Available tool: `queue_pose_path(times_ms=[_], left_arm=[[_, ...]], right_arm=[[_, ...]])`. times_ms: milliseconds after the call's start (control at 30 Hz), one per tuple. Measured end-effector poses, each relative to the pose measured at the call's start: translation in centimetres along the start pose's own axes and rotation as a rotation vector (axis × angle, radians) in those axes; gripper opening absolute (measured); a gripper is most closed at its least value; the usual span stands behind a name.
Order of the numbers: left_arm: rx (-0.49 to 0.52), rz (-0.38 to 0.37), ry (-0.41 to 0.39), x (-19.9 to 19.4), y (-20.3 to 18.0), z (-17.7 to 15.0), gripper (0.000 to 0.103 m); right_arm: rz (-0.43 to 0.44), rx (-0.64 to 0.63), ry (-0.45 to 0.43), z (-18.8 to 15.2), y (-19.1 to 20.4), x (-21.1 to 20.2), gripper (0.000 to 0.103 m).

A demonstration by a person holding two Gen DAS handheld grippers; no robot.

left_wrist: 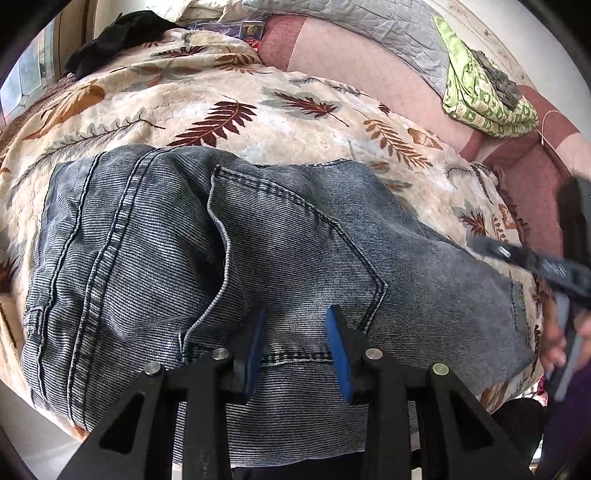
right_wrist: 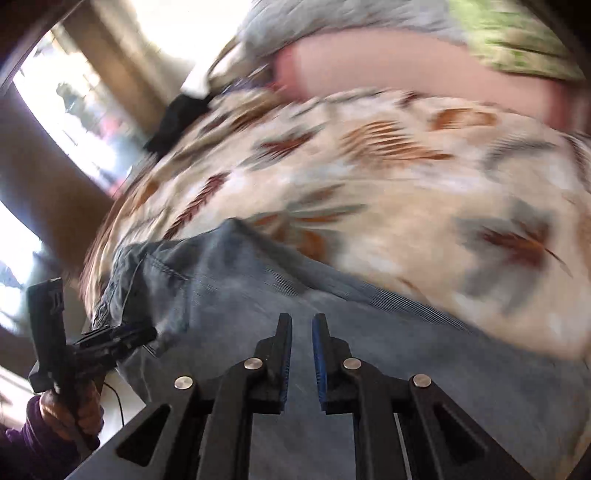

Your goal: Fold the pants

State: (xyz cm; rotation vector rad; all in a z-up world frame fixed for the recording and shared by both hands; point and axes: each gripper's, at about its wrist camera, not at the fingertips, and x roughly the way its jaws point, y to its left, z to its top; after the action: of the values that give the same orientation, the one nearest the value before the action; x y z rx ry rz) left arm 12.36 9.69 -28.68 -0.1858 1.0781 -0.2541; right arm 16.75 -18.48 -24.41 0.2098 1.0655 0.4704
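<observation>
Blue-grey jeans (left_wrist: 258,240) lie folded in a wide bundle on a leaf-print blanket (left_wrist: 221,96), back pocket and seams facing up. My left gripper (left_wrist: 295,321) is low over the waistband side, its blue pads apart with flat denim showing between them and nothing pinched. In the blurred right wrist view, my right gripper (right_wrist: 301,325) hangs over the jeans (right_wrist: 258,280) with only a narrow gap between its pads and no cloth in it. The right gripper (left_wrist: 487,245) also shows at the jeans' right end. The left gripper (right_wrist: 144,332) sits at their left end.
A green patterned cloth (left_wrist: 480,96) lies at the back right on a pink sheet (left_wrist: 351,62). A grey quilt (left_wrist: 369,22) and a black garment (left_wrist: 118,37) lie along the back. A hand in a purple sleeve (right_wrist: 70,410) holds the left tool. A bright window (right_wrist: 74,110) is at left.
</observation>
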Motion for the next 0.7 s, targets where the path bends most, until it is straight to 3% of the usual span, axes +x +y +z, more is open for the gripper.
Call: queue_pose_path(times_ms=[200,233,300,333,400,433,467,500,600,700], left_arm=[[0.034,0.02,0.002,0.1,-0.4,0.0,0.035],[0.036,0.021,0.003,0.1,-0.4,0.0,0.035],[0.043,0.024,0.004,0.1,-0.5,0.0,0.035],[0.048,0.027,0.003,0.1,-0.5,-0.1,0.035],[0.061,0.032,0.001,0.1,-0.7,-0.2,0.039],[0.07,0.029,0.001,0.1,-0.9,-0.2,0.043],[0.077,0.026,0.001,0.1,-1.1,-0.2,0.046],[0.082,0.024,0.002,0.1,-1.2,-0.3,0.051],[0.114,0.044,0.001,0.2,-1.9,-0.5,0.056],[0.139,0.065,0.0,0.2,-2.4,-0.6,0.058]], right_arm=[[0.011,-0.112,0.091,3.5,1.5,5.6,0.017],[0.016,-0.117,0.112,3.8,1.6,6.3,0.022],[0.018,-0.128,0.129,4.1,1.9,7.2,0.057],[0.01,-0.141,0.122,4.1,2.1,7.3,0.063],[-0.012,-0.166,0.094,4.2,2.6,7.6,0.063],[-0.015,-0.174,0.095,4.4,2.7,7.9,0.062],[-0.006,-0.172,0.118,4.4,2.7,8.3,0.052],[-0.001,-0.171,0.134,4.4,2.8,8.7,0.034],[-0.045,-0.199,0.15,4.4,3.3,9.8,0.012],[-0.048,-0.183,0.12,4.6,2.9,9.5,0.003]])
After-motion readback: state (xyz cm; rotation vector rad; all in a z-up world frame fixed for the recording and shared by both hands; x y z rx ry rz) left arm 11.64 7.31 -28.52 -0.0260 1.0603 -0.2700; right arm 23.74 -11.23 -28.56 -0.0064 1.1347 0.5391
